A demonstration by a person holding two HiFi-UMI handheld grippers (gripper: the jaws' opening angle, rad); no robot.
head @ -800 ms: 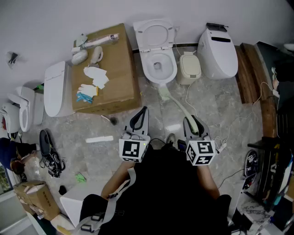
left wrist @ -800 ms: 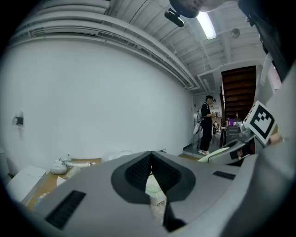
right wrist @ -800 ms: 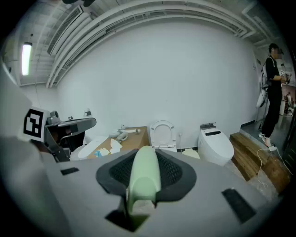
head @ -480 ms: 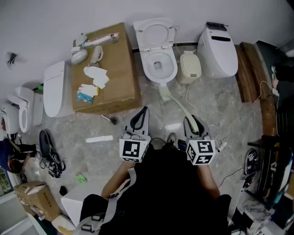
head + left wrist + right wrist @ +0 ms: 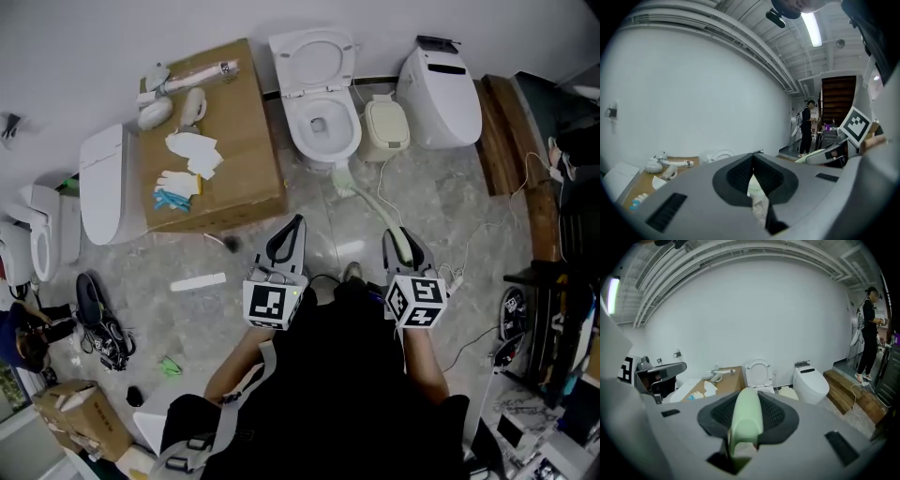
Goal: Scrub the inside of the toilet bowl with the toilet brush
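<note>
Currently the toilet brush (image 5: 364, 202) slants low over the floor, its bristle end near the foot of the toilet bowl (image 5: 323, 127) and not yet inside it. Its pale green handle is pinched in the right gripper (image 5: 399, 246). The bowl stands open at the floor's far edge by the wall, between a cardboard box (image 5: 225, 141) and a small cream bin (image 5: 385, 127). The left gripper (image 5: 286, 239) is pressed together on nothing. Scrubbing well likely means lifting the head over the rim first, then sweeping round the inner wall with a firm hold.
</note>
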